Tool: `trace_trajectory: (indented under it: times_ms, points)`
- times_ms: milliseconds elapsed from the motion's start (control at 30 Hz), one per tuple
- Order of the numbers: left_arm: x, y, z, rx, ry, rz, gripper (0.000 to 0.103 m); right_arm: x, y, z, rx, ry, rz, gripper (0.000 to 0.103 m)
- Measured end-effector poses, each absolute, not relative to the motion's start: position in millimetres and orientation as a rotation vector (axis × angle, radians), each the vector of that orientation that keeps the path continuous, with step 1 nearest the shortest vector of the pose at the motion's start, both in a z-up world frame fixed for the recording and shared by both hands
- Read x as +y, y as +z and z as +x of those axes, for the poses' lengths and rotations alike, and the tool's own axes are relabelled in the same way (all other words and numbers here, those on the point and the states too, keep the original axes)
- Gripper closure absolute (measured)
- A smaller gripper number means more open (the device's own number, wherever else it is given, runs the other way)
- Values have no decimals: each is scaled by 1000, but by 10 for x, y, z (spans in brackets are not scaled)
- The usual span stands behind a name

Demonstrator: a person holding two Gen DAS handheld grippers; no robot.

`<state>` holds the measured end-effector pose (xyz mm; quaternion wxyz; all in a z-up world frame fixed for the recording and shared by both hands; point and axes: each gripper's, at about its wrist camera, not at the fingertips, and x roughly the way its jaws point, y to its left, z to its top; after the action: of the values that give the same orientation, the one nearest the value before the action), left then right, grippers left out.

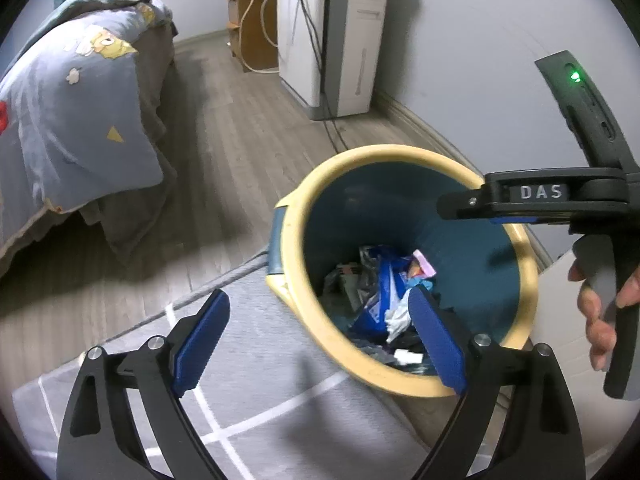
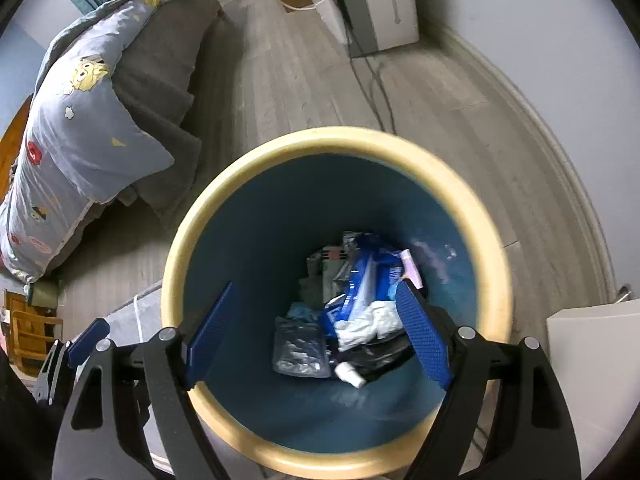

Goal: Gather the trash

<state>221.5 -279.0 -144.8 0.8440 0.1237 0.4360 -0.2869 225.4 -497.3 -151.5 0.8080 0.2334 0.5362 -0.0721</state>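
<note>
A blue trash bin with a cream rim (image 1: pixel 296 280) (image 2: pixel 224 200) stands on the floor by the rug. Inside lie several pieces of trash: a blue and white wrapper (image 1: pixel 380 292) (image 2: pixel 360 280), crumpled white paper (image 2: pixel 368 324), a clear plastic bag (image 2: pixel 298 350), a pink slip (image 2: pixel 412 268). My left gripper (image 1: pixel 320 340) is open and empty, to the bin's near left, with one finger over its rim. My right gripper (image 2: pixel 316 332) is open and empty, directly above the bin's mouth. In the left wrist view the right gripper's body (image 1: pixel 560 196) hangs over the bin's right side.
A bed with a blue patterned quilt (image 1: pixel 68 112) (image 2: pixel 84 128) stands to the left. A white appliance (image 1: pixel 340 40) with cables and a wooden cabinet (image 1: pixel 248 12) stand by the far wall. A grey rug with white lines (image 1: pixel 248 400) lies under my left gripper. A white box (image 2: pixel 592 360) sits at right.
</note>
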Motion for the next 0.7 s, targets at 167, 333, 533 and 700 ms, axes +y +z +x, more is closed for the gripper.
trace_trajectory:
  times_ms: [167, 333, 533, 700]
  points:
    - [-2873, -1401, 2081, 925, -629, 256, 13, -5061, -1414, 2029, 1147, -165, 455, 23]
    - [-2841, -1197, 1845, 907, -649, 274, 11, -5030, -1186, 1696, 1119, -173, 418, 23]
    - [-2707, -739, 1460, 849, -670, 281, 6, -4898, -838, 1155, 1078, -179, 325, 20]
    - [-2555, -393, 1106, 759, -633, 288, 5, -4941, -525, 738, 1002, -219, 346, 6]
